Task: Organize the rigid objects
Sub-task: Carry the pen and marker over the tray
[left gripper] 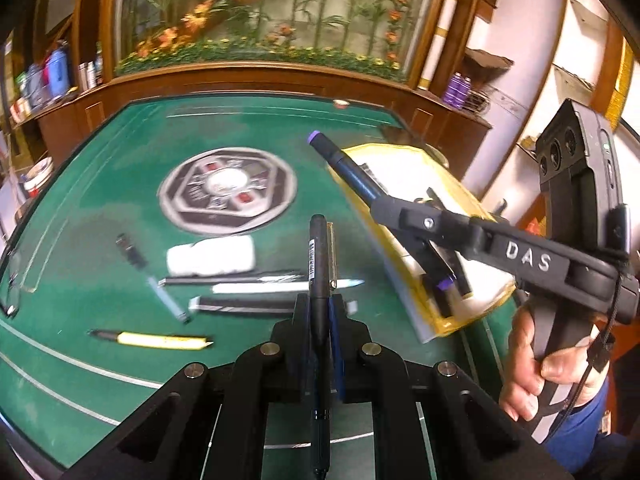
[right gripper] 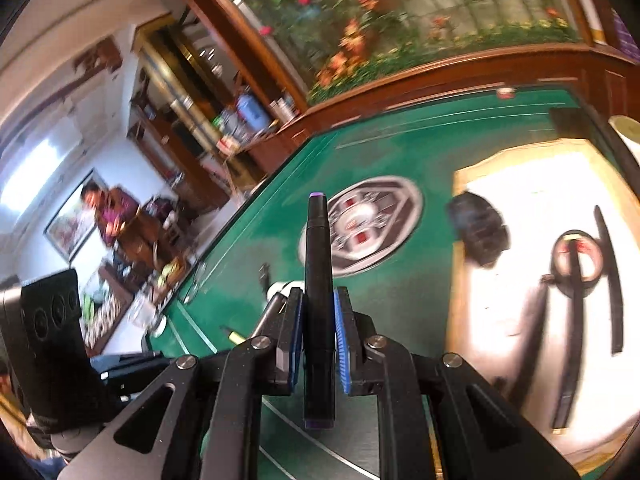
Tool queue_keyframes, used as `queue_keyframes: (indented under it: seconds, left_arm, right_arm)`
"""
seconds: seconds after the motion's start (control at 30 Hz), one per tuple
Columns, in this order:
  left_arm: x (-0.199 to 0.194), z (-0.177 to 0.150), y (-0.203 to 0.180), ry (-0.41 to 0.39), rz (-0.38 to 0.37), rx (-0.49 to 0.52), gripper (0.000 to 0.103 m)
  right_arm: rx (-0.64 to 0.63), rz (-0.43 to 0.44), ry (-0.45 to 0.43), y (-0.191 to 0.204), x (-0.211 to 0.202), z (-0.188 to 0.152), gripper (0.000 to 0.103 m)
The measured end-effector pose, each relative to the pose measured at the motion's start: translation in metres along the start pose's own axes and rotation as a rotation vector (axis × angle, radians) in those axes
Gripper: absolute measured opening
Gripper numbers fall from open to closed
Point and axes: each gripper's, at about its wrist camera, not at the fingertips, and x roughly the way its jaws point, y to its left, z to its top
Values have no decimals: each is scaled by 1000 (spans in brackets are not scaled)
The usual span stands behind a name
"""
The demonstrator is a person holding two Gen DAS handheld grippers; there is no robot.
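Mid-transfer: your left gripper (left gripper: 319, 322) clamps a black pen (left gripper: 319, 264), your right gripper (right gripper: 318, 334) a purple-capped marker (right gripper: 318, 280); next, lower each into the yellow-rimmed tray (left gripper: 416, 152).

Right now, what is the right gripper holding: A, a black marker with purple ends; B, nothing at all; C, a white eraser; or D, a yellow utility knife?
A: the right gripper is shut on the black marker with purple ends, which stands between its blue pads, while the yellow utility knife lies on the green table.
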Motion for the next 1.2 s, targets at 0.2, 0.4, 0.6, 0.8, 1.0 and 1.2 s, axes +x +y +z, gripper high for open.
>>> queue_keyframes:
  seconds: [0.2,0.4,0.6,0.8,1.0,1.2]
  left_arm:
    - [20,21,-47,22,-94,54,9]
    - [54,35,-92,57,-164,92,9]
    - [98,44,-112,99,-187,69,8]
    - [128,41,-108,151,-194,29,8]
    - [134,36,-111,137,-178,61,8]
    - [138,34,-110,140,-169,72,8]
  right_arm:
    - [112,-106,-82,-52,-36,7,14]
    - [241,-245,-102,-111,-53,0,14]
    - [305,-303,-76,-129,-46,-3,14]
    - [323,-359,-51,-138,-42,-7,14]
    - [311,-387,-33,-138,-38,-8,14]
    - [306,-404,-19,-139,-36,-9,14]
